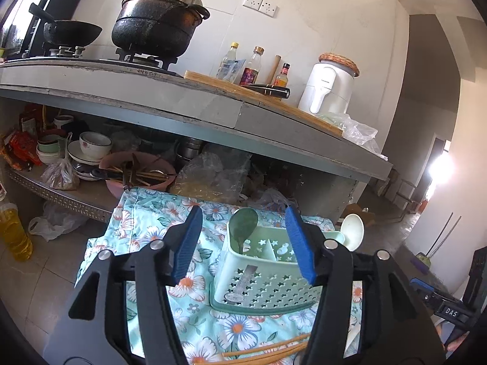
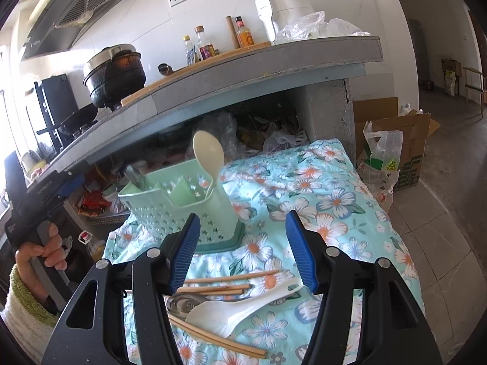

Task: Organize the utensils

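Chopsticks (image 2: 213, 283), several wooden, loose on the flowered cloth (image 2: 334, 206), nearest the right gripper (image 2: 242, 251); some lie under a white rice paddle (image 2: 240, 307) and a metal spoon (image 2: 182, 302), bowl partly hidden by the left finger. More chopstick ends show at the near edge in the left view.

Right gripper: fingers apart, holding nothing, above this pile.

Left gripper (image 1: 243, 243): fingers apart, holding nothing, straddling the view of the caddy (image 1: 258, 286) from above without visible contact.

Caddy: pale green, perforated, on a darker green tray, standing upright on the cloth beyond the loose pile. Contents: one cream spoon (image 2: 210, 155) upright in the right-hand compartment, one dark green spoon (image 1: 242, 225) in the left-hand compartment, a metal handle faintly seen through the holes.

Progress, as judged: partly done. Two or three pieces are housed; chopsticks, paddle and metal spoon remain outside.

Room: open cloth to the right of the caddy and pile. The cloth's right edge drops to tiled floor. A concrete counter (image 2: 258, 70) overhangs close behind the caddy, limiting height at the far side. Cardboard box (image 2: 404, 140) and plastic bag stand well apart, far right.
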`<action>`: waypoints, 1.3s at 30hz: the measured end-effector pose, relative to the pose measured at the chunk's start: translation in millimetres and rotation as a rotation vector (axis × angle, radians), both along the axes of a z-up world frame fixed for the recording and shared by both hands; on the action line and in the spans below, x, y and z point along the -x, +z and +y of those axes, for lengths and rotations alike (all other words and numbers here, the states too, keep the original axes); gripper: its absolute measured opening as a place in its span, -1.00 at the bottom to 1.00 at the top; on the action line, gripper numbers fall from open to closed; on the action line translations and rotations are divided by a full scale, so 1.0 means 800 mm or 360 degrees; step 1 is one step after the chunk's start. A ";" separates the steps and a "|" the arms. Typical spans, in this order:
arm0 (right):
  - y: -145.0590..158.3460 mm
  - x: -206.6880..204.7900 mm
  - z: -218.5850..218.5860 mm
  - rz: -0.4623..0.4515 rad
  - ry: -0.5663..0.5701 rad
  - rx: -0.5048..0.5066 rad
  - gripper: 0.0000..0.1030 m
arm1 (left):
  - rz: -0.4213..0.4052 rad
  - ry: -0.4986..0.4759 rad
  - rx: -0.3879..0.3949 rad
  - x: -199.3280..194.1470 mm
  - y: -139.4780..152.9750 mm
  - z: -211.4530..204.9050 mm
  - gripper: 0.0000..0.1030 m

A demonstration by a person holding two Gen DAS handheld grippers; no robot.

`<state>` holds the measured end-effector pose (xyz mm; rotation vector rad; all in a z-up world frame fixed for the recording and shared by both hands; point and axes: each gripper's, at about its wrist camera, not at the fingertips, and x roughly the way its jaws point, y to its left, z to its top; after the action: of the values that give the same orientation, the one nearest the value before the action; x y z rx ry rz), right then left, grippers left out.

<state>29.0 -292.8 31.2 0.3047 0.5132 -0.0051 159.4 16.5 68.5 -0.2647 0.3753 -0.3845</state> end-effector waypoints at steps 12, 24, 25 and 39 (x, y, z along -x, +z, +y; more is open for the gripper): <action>-0.054 0.007 0.015 0.0266 0.0021 -0.0017 0.11 | 0.0272 -0.0249 -0.0076 0.068 -0.057 -0.033 0.23; -0.094 0.011 -0.003 0.0439 -0.0030 -0.0110 0.11 | 0.0599 -0.0548 -0.0147 0.081 -0.146 -0.106 -0.31; -0.096 0.011 -0.006 0.0448 -0.0042 -0.0114 0.11 | 0.0641 -0.0515 -0.0175 0.076 -0.154 -0.108 -0.36; -0.138 0.005 0.012 0.0705 0.0086 -0.0055 -0.35 | 0.0758 -0.0507 -0.0539 0.072 -0.196 -0.124 -0.64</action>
<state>24.9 -283.0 -79.3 0.3247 0.9619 -0.0113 101.8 -82.3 -88.2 0.0425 0.9468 -0.5623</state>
